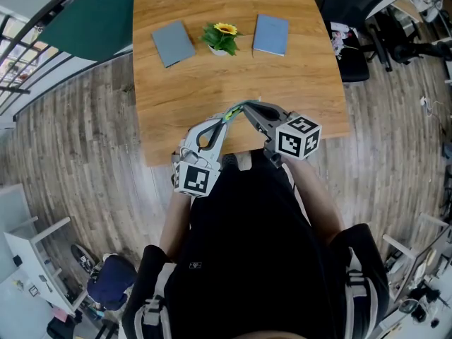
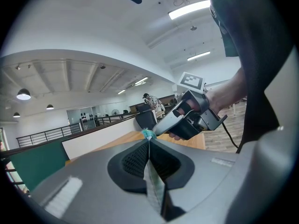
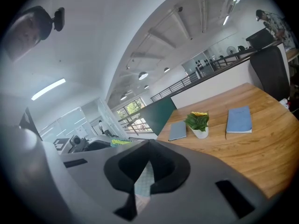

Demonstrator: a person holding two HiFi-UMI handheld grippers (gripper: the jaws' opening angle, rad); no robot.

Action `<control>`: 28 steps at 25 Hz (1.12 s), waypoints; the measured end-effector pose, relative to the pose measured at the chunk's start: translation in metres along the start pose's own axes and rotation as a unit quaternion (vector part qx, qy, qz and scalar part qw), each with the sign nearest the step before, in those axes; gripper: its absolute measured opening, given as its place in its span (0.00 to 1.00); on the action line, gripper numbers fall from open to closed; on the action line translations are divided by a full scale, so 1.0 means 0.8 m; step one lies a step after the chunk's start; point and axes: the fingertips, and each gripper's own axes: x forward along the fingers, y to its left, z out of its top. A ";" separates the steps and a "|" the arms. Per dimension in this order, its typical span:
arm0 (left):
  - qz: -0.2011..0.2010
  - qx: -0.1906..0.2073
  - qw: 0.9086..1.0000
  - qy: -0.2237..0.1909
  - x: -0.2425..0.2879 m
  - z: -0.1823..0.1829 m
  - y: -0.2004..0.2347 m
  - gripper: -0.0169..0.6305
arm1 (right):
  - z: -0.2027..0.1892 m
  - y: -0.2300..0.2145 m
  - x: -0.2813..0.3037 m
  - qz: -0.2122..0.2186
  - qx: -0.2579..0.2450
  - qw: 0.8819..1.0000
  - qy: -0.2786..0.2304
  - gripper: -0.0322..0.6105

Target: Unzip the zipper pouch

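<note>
The zipper pouch shows only as a thin teal-checked strip of fabric, edge-on. In the head view a small green and yellow bit of the pouch (image 1: 229, 114) sits where the two gripper tips meet, above the table's front edge. My left gripper (image 1: 226, 117) (image 2: 148, 141) is shut on the pouch (image 2: 154, 185), which runs down between its pads. My right gripper (image 1: 241, 109) (image 3: 148, 143) is shut too, with the same checked fabric (image 3: 141, 185) pinched between its pads. The rest of the pouch is hidden by the grippers. In the left gripper view the right gripper (image 2: 156, 131) touches the pouch's teal tip.
The wooden table (image 1: 212, 83) carries two grey-blue notebooks (image 1: 172, 43) (image 1: 271, 34) and a small potted sunflower (image 1: 221, 37) at its far side. A black office chair (image 1: 353, 55) stands at the table's right. A green panel (image 1: 92, 20) lies to the left.
</note>
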 end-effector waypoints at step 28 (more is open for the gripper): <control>-0.008 0.000 1.000 -0.010 -0.007 0.016 -0.004 0.04 | -0.006 -0.024 -0.006 -0.041 -0.028 0.999 -0.004 0.06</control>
